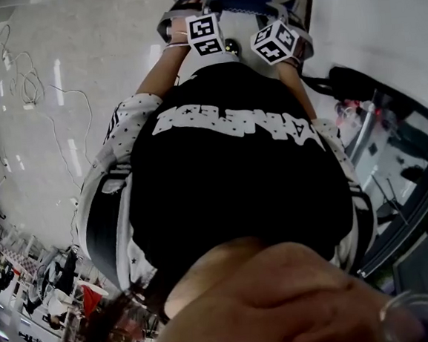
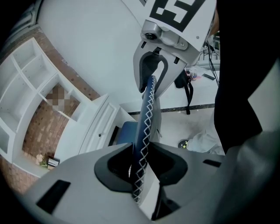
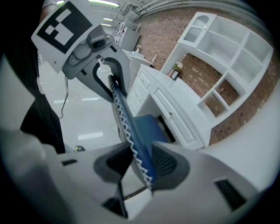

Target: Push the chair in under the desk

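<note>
Left gripper (image 2: 141, 162) clenched on top edge of blue padded chair back with white zigzag stitching (image 2: 147, 109). Right gripper (image 3: 141, 162) clamped on same edge, near left one. Blue seat (image 3: 146, 126) reaches dark kneehole at front edge of white drawer-fronted desk (image 3: 175, 109).

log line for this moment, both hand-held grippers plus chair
left hand-held gripper: shut on chair backrest top edge | right hand-held gripper: shut on chair backrest | desk: white, ahead of chair
</note>
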Demonstrator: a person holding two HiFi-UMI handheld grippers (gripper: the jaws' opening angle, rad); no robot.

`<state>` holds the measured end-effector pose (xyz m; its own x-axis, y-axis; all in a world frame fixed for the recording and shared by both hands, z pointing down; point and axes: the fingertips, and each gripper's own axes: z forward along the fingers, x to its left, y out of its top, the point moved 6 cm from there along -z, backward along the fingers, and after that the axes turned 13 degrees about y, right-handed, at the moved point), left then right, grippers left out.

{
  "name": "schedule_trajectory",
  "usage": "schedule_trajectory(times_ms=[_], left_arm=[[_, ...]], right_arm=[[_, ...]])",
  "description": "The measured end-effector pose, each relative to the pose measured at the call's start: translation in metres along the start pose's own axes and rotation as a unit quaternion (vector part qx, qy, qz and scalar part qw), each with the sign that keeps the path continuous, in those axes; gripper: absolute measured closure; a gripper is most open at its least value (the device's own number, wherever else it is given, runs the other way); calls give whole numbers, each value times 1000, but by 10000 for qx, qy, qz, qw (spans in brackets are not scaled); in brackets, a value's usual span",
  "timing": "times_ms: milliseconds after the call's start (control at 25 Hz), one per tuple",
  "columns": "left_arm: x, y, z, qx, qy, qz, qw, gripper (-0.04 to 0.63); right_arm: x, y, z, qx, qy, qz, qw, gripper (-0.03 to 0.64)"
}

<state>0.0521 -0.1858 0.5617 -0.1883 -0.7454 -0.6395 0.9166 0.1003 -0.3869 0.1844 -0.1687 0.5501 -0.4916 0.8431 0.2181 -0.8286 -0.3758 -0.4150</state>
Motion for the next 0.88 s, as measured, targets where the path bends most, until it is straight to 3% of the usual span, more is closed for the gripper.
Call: schedule_trajectory(times_ms=[880], left_arm=[[13,-5,8,302,250,-107,9992,457]], right_arm=[[-10,11,5,-191,99,-398,9990,471]])
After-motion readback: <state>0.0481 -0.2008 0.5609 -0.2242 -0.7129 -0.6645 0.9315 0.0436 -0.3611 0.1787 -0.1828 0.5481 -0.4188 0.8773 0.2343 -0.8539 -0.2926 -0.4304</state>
